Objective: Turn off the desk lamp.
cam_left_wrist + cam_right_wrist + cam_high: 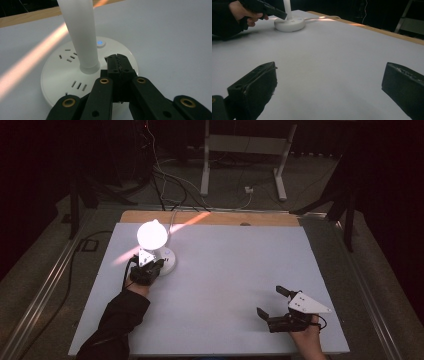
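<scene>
A white desk lamp stands at the table's far left, its head [151, 235] glowing bright. Its round base [62, 75] carries socket slots and a small button lit blue [100, 42], and a white stem [81, 35] rises from the middle. My left gripper [119, 62] is shut with nothing in it, its tips over the base just right of the stem and short of the button. That same gripper [150, 265] sits at the base's near side in the high view. My right gripper [269, 301] stands open above the bare table at the near right, jaws wide apart.
The table [225, 265] has a pale grey top with a wooden strip [260, 218] along its far edge. The lamp's cable [172, 217] runs off the back. A white frame [245, 150] and loose cables lie on the dark floor beyond.
</scene>
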A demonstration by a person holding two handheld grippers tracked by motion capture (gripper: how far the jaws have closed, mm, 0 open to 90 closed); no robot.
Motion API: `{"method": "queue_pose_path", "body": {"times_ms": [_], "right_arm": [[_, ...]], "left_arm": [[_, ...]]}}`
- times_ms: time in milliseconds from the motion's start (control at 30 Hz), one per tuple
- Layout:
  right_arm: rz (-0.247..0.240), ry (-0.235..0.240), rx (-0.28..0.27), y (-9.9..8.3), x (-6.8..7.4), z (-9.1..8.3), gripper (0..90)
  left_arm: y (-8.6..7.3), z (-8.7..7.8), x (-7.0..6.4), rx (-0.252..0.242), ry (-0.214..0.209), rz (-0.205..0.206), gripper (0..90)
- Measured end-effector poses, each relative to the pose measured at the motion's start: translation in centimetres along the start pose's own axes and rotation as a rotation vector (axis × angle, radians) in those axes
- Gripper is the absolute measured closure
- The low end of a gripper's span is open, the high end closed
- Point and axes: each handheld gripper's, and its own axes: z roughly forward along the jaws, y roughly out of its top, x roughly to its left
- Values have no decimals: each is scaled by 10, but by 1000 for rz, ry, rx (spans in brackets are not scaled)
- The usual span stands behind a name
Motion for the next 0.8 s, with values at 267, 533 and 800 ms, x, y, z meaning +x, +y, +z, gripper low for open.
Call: {"method": "queue_pose_path", "body": {"times_ms": [267,533,800], "right_arm": [[2,1,0,0,0,0,0],[2,1,2,0,0,0,0],[4,3,7,0,0,1,0]], "left_arm": [[-2,3,-1,15,-5,8,900],[-3,4,-1,18,-4,10,900],[-3,5,-4,17,7,38,900]]}}
